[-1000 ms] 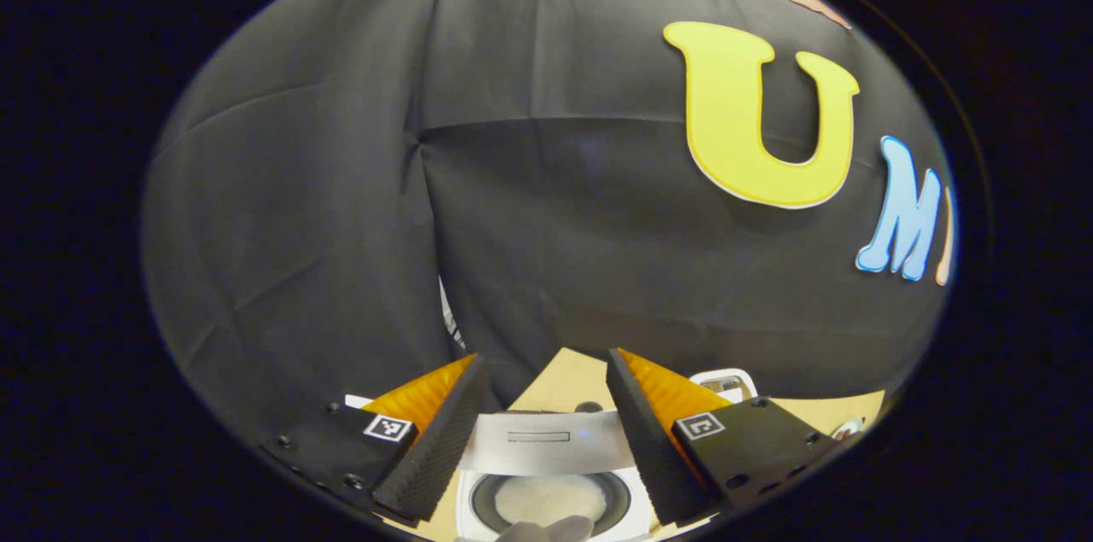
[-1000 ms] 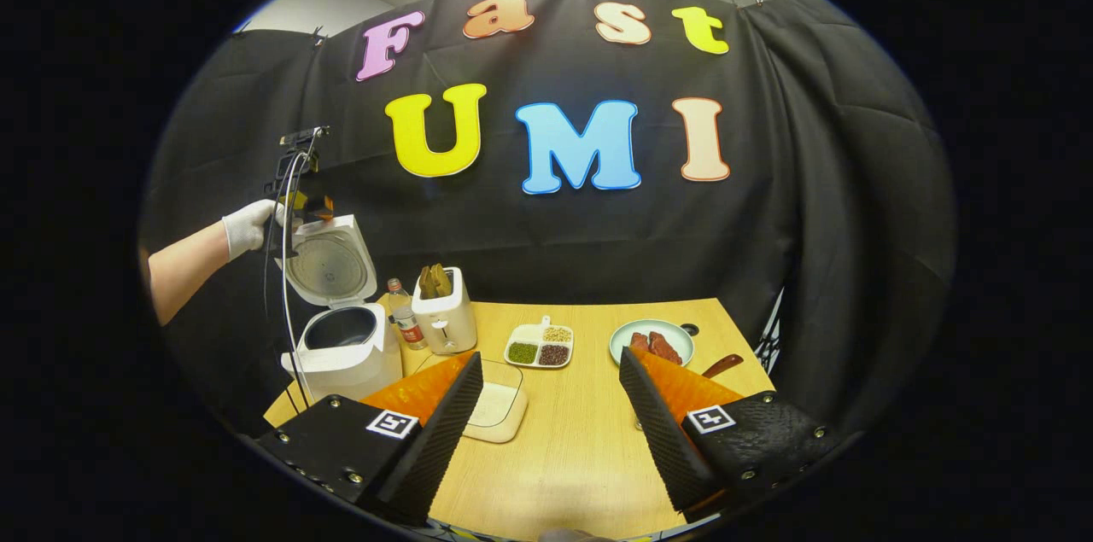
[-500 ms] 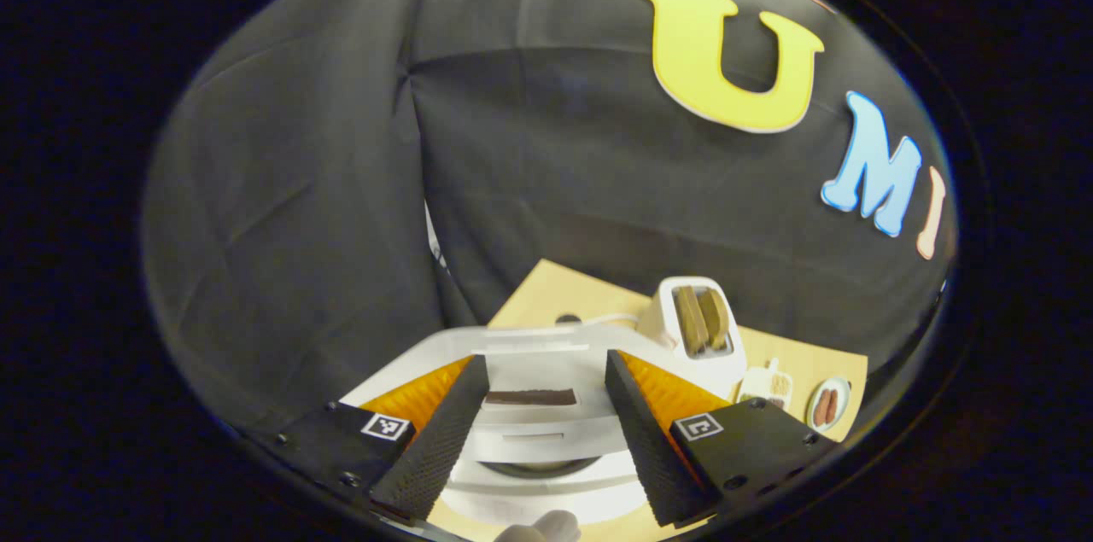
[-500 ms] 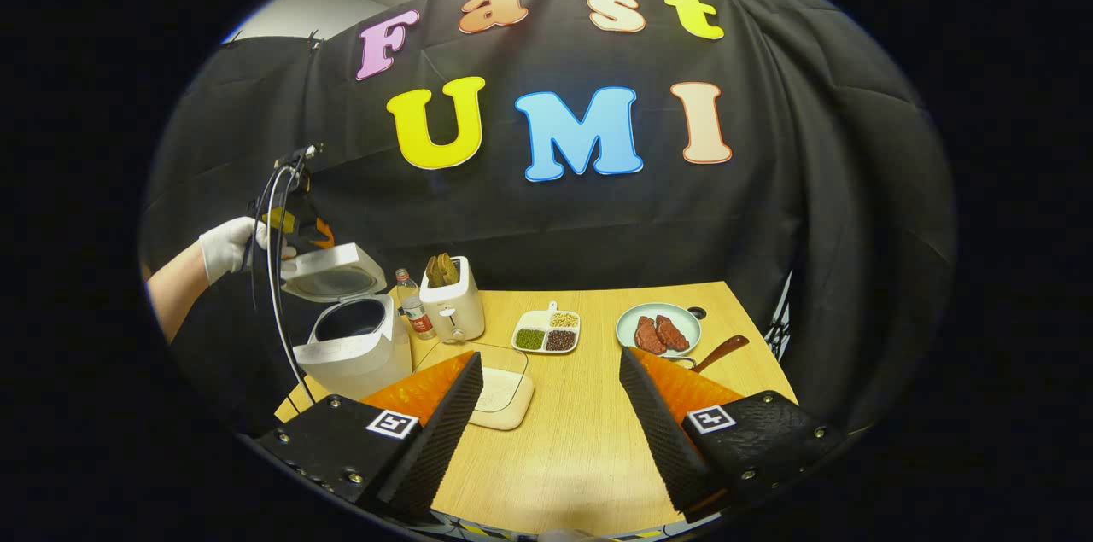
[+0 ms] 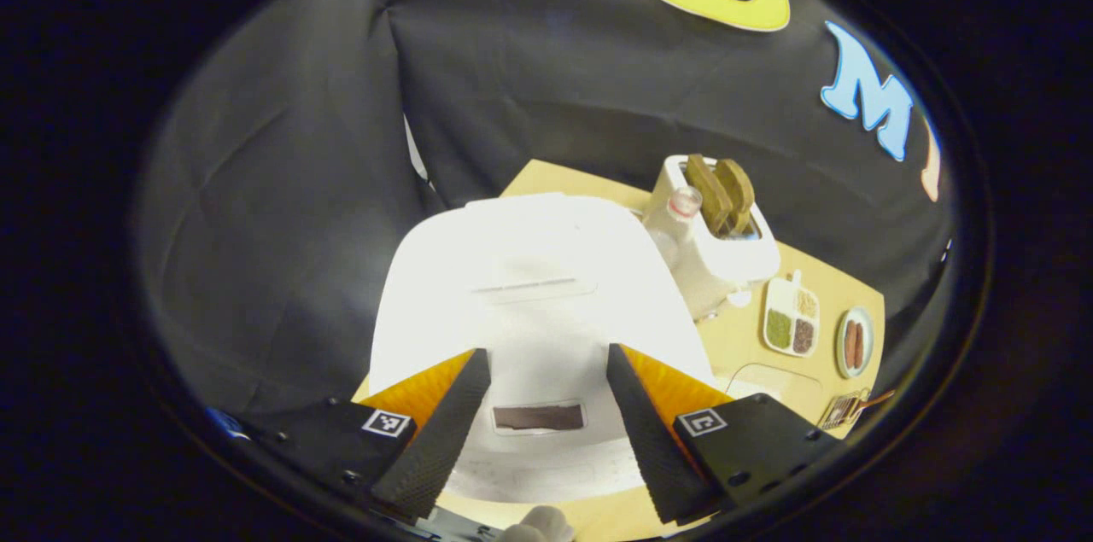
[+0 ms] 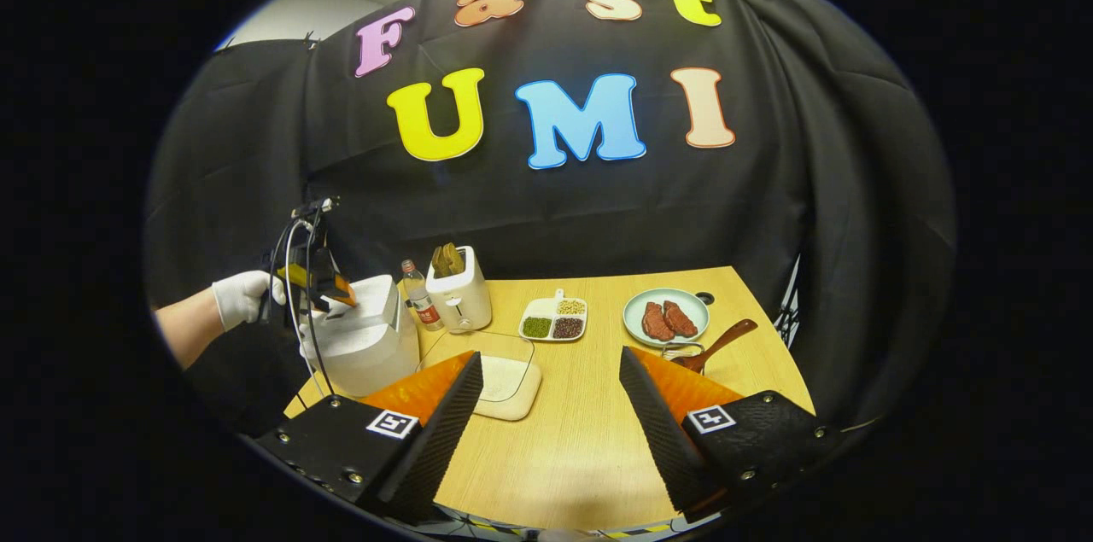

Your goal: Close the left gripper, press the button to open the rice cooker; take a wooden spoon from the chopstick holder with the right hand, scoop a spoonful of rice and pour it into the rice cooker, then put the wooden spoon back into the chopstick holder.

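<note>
Rice cooker (image 6: 363, 337): lid down, at the table's (image 6: 589, 457) left edge.
Left gripper (image 5: 540, 431): above the cooker lid, fingers spread, holding nothing.
Toaster (image 6: 458, 296): just right of the cooker.
Wooden spoon (image 6: 721, 343): far right of the cooker.
Right gripper (image 6: 551, 431): jaws wide, empty.

In the right gripper view, the white rice cooker (image 6: 363, 341) is partly hidden behind the other gripper's cables; the wooden spoon's (image 6: 719, 345) bowl is too small to make out; in the left gripper view, the cooker's front edge sits behind the fingers (image 5: 431, 448); its lid looks overexposed.
</note>
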A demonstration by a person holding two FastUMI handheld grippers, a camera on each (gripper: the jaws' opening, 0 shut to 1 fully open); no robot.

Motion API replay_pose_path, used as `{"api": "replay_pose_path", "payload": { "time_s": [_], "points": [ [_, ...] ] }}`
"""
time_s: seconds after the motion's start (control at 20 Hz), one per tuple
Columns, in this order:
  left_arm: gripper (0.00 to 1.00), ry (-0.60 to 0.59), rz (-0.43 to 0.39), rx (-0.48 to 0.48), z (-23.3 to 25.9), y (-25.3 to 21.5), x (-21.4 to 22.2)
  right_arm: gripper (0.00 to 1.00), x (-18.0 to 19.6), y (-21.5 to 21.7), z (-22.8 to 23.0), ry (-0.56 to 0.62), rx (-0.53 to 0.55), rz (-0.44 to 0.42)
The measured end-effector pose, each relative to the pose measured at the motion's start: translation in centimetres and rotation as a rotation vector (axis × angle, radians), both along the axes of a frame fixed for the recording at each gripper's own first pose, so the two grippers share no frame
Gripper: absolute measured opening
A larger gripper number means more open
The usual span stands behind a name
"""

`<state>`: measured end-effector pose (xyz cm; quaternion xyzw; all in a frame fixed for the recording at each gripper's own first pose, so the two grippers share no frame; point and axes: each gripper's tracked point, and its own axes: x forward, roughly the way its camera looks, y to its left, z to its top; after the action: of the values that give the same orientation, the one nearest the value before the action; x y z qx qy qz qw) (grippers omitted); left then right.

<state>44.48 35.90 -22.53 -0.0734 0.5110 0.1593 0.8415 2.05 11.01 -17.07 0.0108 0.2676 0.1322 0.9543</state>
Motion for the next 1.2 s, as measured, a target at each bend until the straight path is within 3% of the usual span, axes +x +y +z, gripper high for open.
{"api": "replay_pose_path", "payload": {
  "time_s": [0.45,0.55,0.6,0.7,0.8,0.95,1.2],
  "points": [
    [1.00,0.008,-0.039,0.014,-1.2,-1.0,-0.1,0.99,0.4,0.3,-1.1,0.049,0.041,0.008],
    [0.93,0.000,-0.046,0.024,-0.9,-0.9,0.0,0.99,0.7,0.2,-1.0,0.047,0.044,0.009],
    [1.00,0.001,-0.046,0.024,-0.8,-0.8,0.1,0.99,0.9,0.0,-0.9,0.046,0.040,0.010],
    [0.93,0.003,-0.037,0.011,-0.6,-0.9,0.1,0.99,1.1,-0.4,-1.0,0.041,0.035,0.006],
    [0.94,-0.016,-0.036,0.018,-0.5,-0.9,0.3,0.99,1.2,-0.7,-0.9,0.037,0.031,0.006],
    [1.00,-0.121,-0.061,0.106,2.4,-0.1,1.6,0.99,1.7,-1.3,-0.5,0.015,0.025,-0.002],
    [0.99,-0.430,-0.161,0.290,13.7,-2.4,2.6,0.99,2.9,-2.2,1.8,-0.046,0.043,-0.032]
  ]
}}
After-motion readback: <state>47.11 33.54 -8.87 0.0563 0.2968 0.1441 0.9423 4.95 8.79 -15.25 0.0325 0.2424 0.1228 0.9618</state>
